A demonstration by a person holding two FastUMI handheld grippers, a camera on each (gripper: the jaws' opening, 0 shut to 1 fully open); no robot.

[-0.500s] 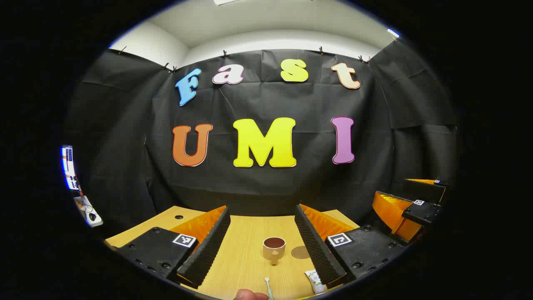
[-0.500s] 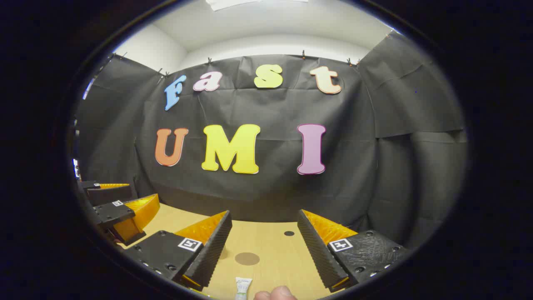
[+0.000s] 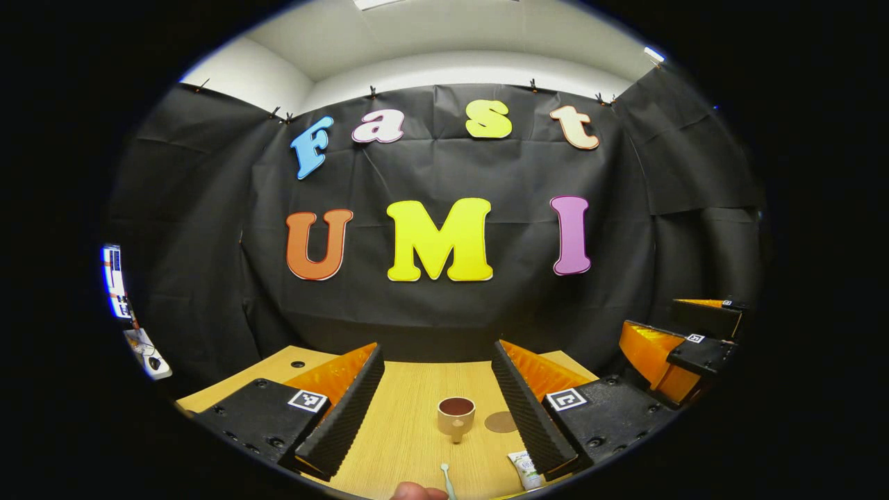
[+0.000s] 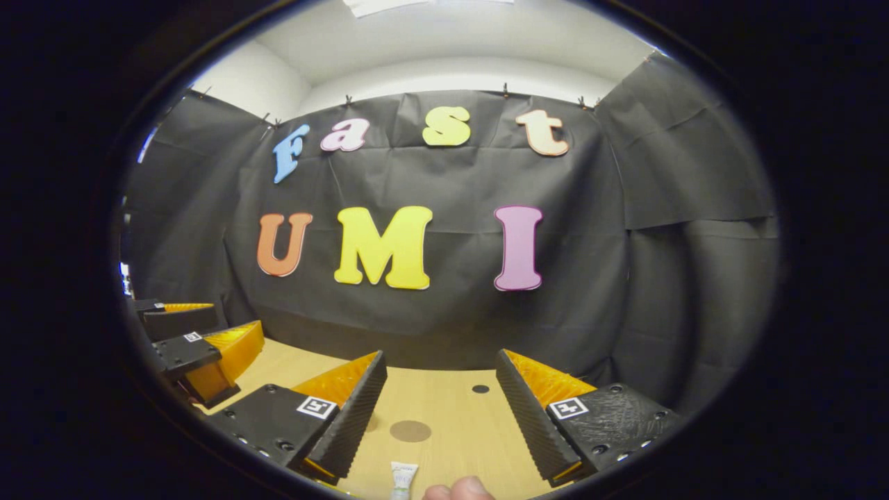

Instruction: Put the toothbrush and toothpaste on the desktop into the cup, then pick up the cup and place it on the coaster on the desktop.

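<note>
Cup (image 3: pixel 456 415) beside coaster (image 3: pixel 501 421), upright

Cup (image 3: pixel 455 415) sits slightly lower in the left gripper view; coaster (image 4: pixel 410 431) likewise.

Left gripper (image 3: pixel 436 410): two wedge-shaped fingers, ribbed inner faces, orange ridged backs. Each sits on a black textured block with small round screws along the edge and a square black-and-white marker tag on top.

Right gripper (image 4: pixel 437 417): same build, same black blocks, screws and marker tags. Seen from the left gripper view, it shows orange ribbed shells and small tags on its black parts.

A fingertip (image 4: pixel 462 489) shows at the bottom edge of each view; no sleeve discernible.
</note>
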